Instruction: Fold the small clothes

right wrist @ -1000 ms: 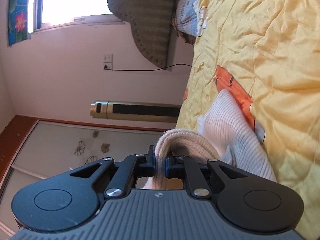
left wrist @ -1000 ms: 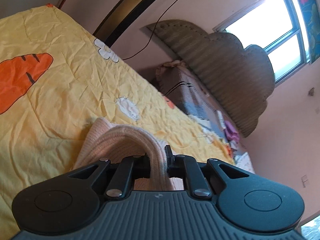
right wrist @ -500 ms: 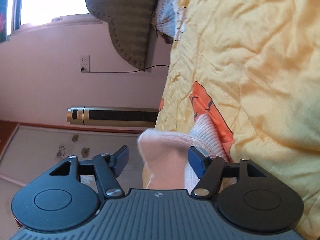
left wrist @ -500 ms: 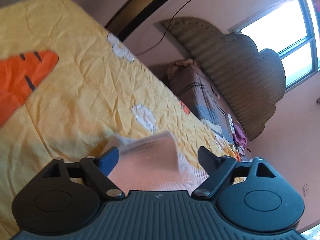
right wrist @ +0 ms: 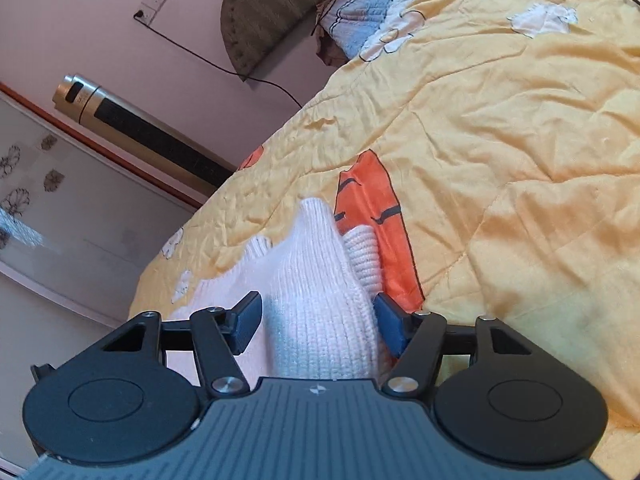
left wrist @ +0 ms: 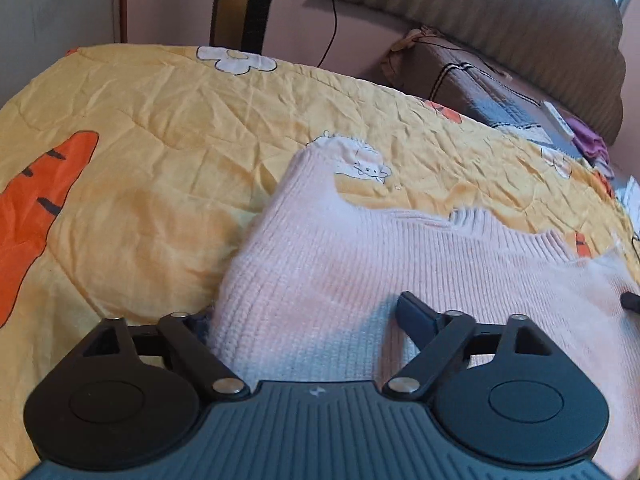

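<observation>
A pale pink knitted sweater [left wrist: 360, 264] lies on the yellow quilt [left wrist: 168, 128] of a bed. My left gripper [left wrist: 304, 312] is open, its jaws spread on either side of the sweater's near edge; the left fingertip is partly hidden by the knit. In the right wrist view the same sweater [right wrist: 316, 280] rises in a ridge between the blue pads of my right gripper [right wrist: 316, 320], which is open and not pinching it. A ribbed cuff [right wrist: 360, 256] lies beside the ridge.
The quilt has orange carrot prints [left wrist: 36, 208] [right wrist: 372, 216] and white patches. A folded blanket [left wrist: 480, 88] and a padded headboard [left wrist: 500, 12] lie at the far end. A tower fan [right wrist: 132, 124] stands by the wall beside the bed.
Both grippers were shut on bunched sweater edges one second ago. They opened half a second ago and let go. The sweater now lies flatter on the quilt and both cameras have tilted down.
</observation>
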### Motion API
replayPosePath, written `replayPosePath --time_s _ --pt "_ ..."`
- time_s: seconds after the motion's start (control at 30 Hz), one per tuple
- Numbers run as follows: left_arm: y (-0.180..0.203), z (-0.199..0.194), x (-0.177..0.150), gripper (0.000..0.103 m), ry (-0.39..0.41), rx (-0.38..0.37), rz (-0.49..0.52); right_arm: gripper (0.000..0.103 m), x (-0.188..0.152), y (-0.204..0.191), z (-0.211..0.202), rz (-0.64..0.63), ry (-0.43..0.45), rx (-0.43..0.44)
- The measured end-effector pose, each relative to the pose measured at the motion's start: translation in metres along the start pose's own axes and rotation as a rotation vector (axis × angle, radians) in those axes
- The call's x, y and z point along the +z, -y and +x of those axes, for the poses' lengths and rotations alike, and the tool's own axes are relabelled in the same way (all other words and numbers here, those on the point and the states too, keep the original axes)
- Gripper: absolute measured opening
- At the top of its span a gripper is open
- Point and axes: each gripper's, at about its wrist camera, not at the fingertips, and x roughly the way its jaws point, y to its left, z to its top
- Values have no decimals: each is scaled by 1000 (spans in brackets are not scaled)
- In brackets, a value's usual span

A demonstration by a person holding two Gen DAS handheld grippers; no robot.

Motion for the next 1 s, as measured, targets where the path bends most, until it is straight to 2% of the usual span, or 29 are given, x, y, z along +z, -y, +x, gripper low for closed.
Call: replayPosePath --time_s 0.03,0.07,0.1,0.13,0.2,0.27,0.4,0.5,0.57,0.6,0.67,0.7,0.77,0.83,0.9,1.0 --pt "2 -2 3 56 5 4 0 29 -1 -5 1 -34 12 0" --pt "0 -6 6 38 12 5 -16 27 -1 -9 1 -57 24 -7" --pt "-3 -10 9 30 20 0 -29 26 0 -14 -3 -78 43 -17" --pt "-6 -14 12 27 25 -13 -36 22 1 -18 -7 -96 70 -16" --pt "-10 -16 11 26 35 -22 -30 21 6 -17 -19 -80 123 26" --pt "-8 -9 6 25 40 0 -11 20 8 -9 -25 -42 154 64" --pt "-13 -10 7 25 65 -18 -93 19 -1 7 -6 -19 110 -9" --pt "-9 -28 10 25 130 -45 -70 19 -2 9 -14 31 146 42" --pt "-13 -20 8 26 116 -12 -75 19 0 5 -21 30 163 74" --pt "-15 -10 6 27 76 23 -86 19 1 5 -19 34 158 70" --pt "-20 -7 -1 40 87 17 -125 19 -1 9 -3 35 96 0" --pt "-22 -12 -3 45 87 0 -145 24 -4 12 2 47 67 -14" --pt "-27 -28 -8 62 92 -68 -168 35 -7 13 -5 89 79 -8" --pt "-36 -57 -21 68 160 -116 -181 74 -10 12 -23 121 87 31" --pt "-50 -87 -43 75 211 -136 -227 84 -19 8 -50 94 129 54" --pt "-74 -122 -92 81 274 -173 -371 82 -43 11 -82 69 104 69"
